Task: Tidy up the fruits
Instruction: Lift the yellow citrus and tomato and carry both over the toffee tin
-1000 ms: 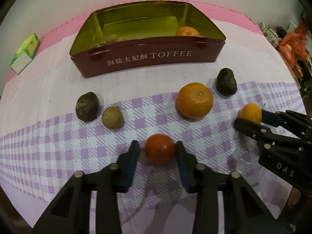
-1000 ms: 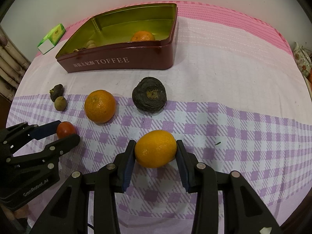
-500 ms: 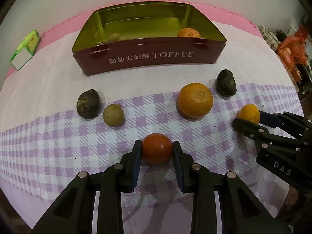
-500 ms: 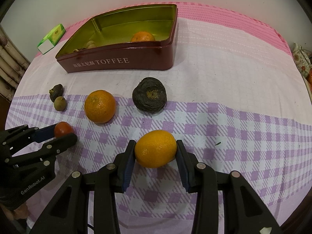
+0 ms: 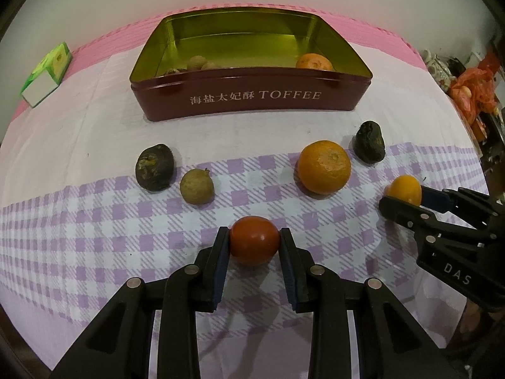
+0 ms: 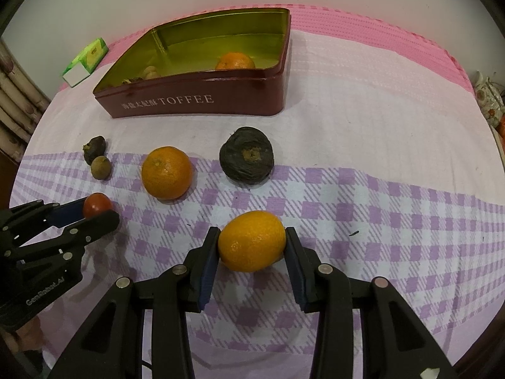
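Small fruits in tin (image 5: 195, 63) half hidden by wall, red bag (image 5: 473, 87) contents unclear

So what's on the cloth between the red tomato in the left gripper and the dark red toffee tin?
Only bare checked tablecloth lies between the red tomato and the dark red toffee tin, seen in the left wrist view.

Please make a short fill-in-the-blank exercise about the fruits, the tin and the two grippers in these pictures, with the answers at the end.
1. The left gripper is shut on a small ____ fruit, a tomato.
2. The right gripper is shut on a ____ citrus fruit.
3. The word printed in Latin letters on the red tin is ____.
4. Inside the tin lies one ____, beside some small brownish fruits.

Answers: red; yellow; TOFFEE; orange
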Available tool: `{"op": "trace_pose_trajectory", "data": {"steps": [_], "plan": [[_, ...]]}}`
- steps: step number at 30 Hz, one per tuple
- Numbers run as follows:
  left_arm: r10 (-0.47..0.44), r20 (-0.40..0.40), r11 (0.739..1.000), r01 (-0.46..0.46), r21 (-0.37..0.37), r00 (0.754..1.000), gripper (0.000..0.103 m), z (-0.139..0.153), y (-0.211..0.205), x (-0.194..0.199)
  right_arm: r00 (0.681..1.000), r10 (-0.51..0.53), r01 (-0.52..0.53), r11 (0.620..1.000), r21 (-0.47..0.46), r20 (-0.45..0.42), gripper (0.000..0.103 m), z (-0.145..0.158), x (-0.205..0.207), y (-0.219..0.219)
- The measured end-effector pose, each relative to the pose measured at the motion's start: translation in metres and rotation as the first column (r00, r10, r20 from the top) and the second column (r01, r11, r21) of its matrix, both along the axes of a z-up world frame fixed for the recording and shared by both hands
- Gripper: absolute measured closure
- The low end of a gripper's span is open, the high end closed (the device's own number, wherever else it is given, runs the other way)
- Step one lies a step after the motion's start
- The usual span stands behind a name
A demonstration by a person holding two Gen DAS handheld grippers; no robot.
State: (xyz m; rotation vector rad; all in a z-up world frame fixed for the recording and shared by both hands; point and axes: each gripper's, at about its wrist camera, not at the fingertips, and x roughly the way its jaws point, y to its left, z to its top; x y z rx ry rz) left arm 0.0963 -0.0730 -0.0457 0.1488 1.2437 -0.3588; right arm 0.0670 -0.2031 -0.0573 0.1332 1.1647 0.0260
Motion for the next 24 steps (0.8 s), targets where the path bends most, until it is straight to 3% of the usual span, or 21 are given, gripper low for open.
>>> {"op": "trace_pose_trajectory", "data": {"steps": [11, 24], "plan": [[0.006, 0.03, 1.0, -0.006, -0.013, 1.0, 0.071, 0.01, 0.012, 0.004, 0.999, 0.03, -0.03, 1.0, -0.001, 0.034, 0.066, 0.017, 0.008, 0.01], [0.037, 0.104, 0.998, -0.03, -0.061, 0.994, 0.071, 0.047, 0.028, 0.034, 0.991, 0.089, -0.088, 0.996, -0.011, 0.099, 0.066, 0.053, 0.029, 0.02]]}}
